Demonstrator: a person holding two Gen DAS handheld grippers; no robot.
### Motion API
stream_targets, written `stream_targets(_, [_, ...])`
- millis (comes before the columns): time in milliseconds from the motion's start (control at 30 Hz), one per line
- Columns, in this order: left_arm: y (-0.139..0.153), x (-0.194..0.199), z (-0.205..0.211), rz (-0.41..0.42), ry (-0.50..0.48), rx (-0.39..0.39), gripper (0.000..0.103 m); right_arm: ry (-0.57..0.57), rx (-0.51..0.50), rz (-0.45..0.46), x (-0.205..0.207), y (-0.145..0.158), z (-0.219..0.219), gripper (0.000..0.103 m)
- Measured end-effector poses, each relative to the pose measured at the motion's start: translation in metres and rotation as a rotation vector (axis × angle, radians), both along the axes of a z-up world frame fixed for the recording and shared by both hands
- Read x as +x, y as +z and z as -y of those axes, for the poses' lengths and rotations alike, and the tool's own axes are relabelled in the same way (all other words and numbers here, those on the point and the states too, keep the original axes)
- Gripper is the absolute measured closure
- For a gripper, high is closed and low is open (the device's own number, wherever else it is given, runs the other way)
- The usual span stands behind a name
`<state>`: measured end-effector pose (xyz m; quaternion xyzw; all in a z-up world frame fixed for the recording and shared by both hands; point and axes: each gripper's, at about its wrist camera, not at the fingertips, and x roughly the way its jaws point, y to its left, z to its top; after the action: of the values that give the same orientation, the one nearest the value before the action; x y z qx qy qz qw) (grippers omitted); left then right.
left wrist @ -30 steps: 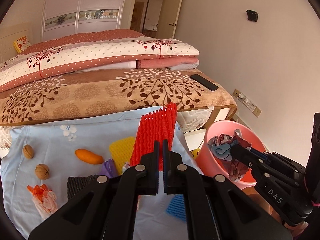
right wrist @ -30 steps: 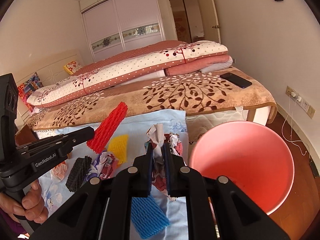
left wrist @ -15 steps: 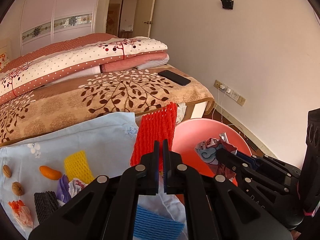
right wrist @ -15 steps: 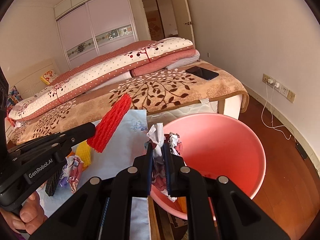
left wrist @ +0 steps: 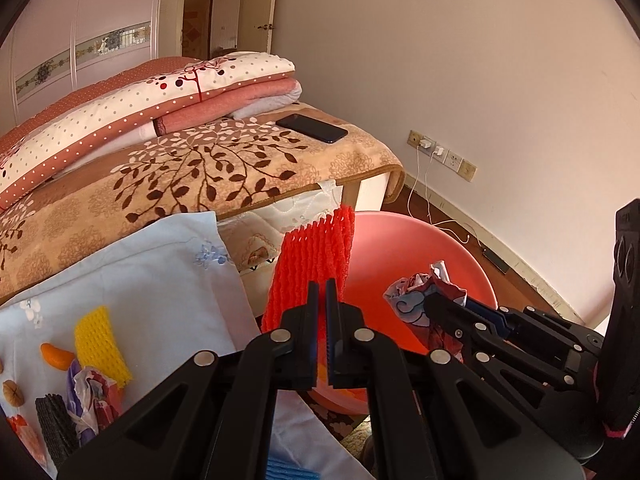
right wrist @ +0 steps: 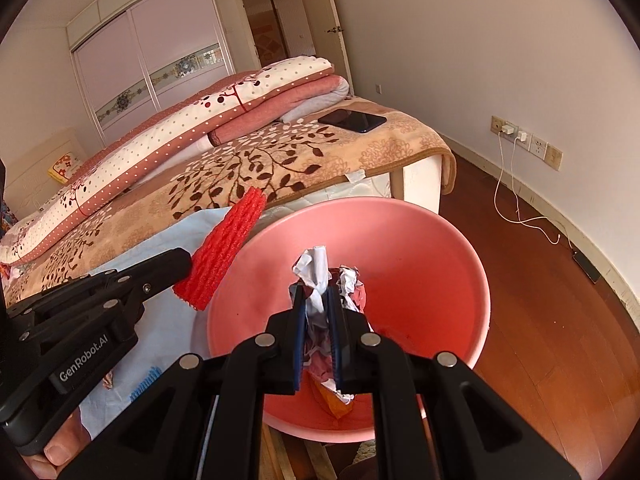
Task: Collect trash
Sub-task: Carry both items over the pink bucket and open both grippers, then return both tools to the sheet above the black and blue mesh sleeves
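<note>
**Both loads carried from cloth to pink basin**

Since a second ago, the pink basin (right wrist: 420, 248) has slid under my right gripper (right wrist: 318, 332), which clenches the crumpled wrappers (right wrist: 316, 276) over its hollow, ready to drop. My left gripper (left wrist: 320, 332) pinches the red foam net (left wrist: 312, 256) at the basin's near rim, beside the blue cloth (left wrist: 140, 272), still short of the hollow.

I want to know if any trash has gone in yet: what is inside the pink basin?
The pink basin shows bare pink walls; nothing visibly lies loose in it. The crumpled wrapper in the right gripper covers part of the bottom, so that part cannot be seen.
</note>
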<state>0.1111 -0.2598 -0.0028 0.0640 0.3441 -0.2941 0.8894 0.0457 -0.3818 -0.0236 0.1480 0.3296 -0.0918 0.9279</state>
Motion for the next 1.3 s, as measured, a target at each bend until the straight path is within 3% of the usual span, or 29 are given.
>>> stream_targets(900, [-0.032, 0.014, 0.037, -0.080, -0.053, 0.054, 0.100, -0.056, 0.019, -0.035, 0.002, -0.017, 0.024, 0.092])
stream_targets(1100, [-0.031, 0.016, 0.037, -0.093, -0.046, 0.055, 0.100, -0.056, -0.005, -0.014, 0.000, -0.013, 0.023, 0.071])
stream_targets(1133, [-0.031, 0.017, 0.037, -0.095, -0.045, 0.053, 0.098, -0.055, -0.006, -0.014, 0.000, -0.012, 0.023, 0.071])
stream_targets(1200, [-0.030, 0.017, 0.035, -0.101, -0.044, 0.043, 0.084, -0.056, -0.009, -0.013, 0.000, -0.011, 0.023, 0.069])
stream_targets(1300, [-0.028, 0.019, 0.032, -0.116, -0.034, 0.022, 0.077, -0.056, -0.003, -0.012, -0.001, -0.011, 0.024, 0.068])
